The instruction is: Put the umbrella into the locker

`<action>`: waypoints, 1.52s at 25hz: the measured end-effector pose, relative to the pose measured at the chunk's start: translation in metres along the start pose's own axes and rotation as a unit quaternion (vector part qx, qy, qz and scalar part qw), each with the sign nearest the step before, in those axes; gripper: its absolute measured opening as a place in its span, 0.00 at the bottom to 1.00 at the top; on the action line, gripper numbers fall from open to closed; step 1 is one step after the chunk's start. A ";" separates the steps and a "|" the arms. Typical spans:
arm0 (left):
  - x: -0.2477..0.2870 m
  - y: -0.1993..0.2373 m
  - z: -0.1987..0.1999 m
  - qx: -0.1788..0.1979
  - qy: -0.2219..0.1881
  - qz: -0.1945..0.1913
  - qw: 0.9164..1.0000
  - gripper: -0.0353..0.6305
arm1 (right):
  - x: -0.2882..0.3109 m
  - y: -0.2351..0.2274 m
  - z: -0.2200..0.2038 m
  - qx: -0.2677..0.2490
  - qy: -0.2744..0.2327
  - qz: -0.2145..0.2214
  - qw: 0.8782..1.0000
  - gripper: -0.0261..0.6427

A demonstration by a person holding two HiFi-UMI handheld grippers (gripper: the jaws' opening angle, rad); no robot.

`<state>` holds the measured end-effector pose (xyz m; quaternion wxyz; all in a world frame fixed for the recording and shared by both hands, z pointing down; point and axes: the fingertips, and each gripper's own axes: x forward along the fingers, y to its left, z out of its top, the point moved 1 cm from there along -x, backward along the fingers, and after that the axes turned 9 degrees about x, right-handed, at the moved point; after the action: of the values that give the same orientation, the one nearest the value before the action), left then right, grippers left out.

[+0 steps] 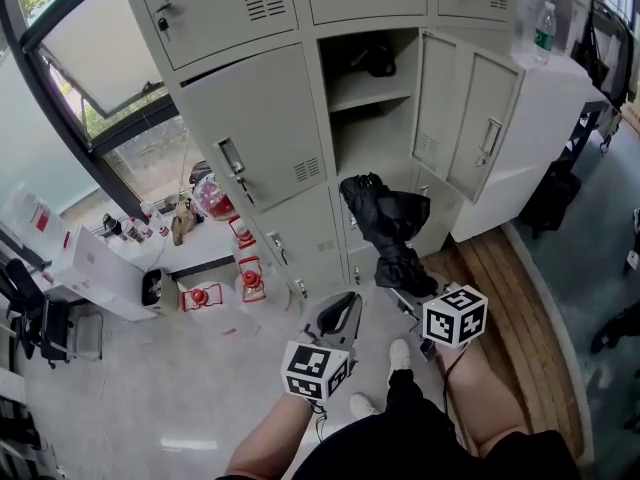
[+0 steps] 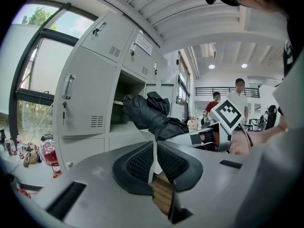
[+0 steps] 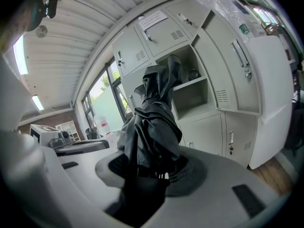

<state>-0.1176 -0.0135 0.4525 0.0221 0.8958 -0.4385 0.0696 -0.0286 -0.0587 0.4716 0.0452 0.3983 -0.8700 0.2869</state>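
A black folded umbrella (image 1: 385, 220) hangs in front of the grey lockers, with my right gripper (image 1: 397, 286) shut on its lower end. In the right gripper view the umbrella (image 3: 154, 127) rises from between the pads of my right gripper (image 3: 152, 167) toward the open locker compartment (image 3: 190, 87). That compartment (image 1: 372, 118) has a shelf and its door (image 1: 465, 118) swung to the right. My left gripper (image 1: 343, 306) is shut with nothing in it, just left of the umbrella. In the left gripper view my left gripper (image 2: 154, 160) points at the umbrella (image 2: 152, 115).
Bottles and red objects (image 1: 215, 200) stand on the floor at the lockers' left, beside a white box (image 1: 100, 263). A water bottle (image 1: 545, 28) stands on the white cabinet at the right. Two people (image 2: 237, 91) stand far off. My shoes (image 1: 398, 353) show below.
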 end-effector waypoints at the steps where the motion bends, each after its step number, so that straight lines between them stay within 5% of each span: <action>1: 0.001 0.001 0.000 -0.001 -0.001 0.001 1.000 0.10 | 0.001 -0.001 0.001 -0.001 0.000 0.001 1.000 0.38; 38: 0.129 0.030 0.013 -0.006 0.012 0.007 1.000 0.10 | 0.064 -0.105 0.068 -0.018 0.044 -0.010 0.999 0.38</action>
<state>-0.0620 -0.1345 0.4580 0.0322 0.8918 -0.4445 0.0781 0.0140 -0.1925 0.4830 0.0937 0.3934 -0.8681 0.2878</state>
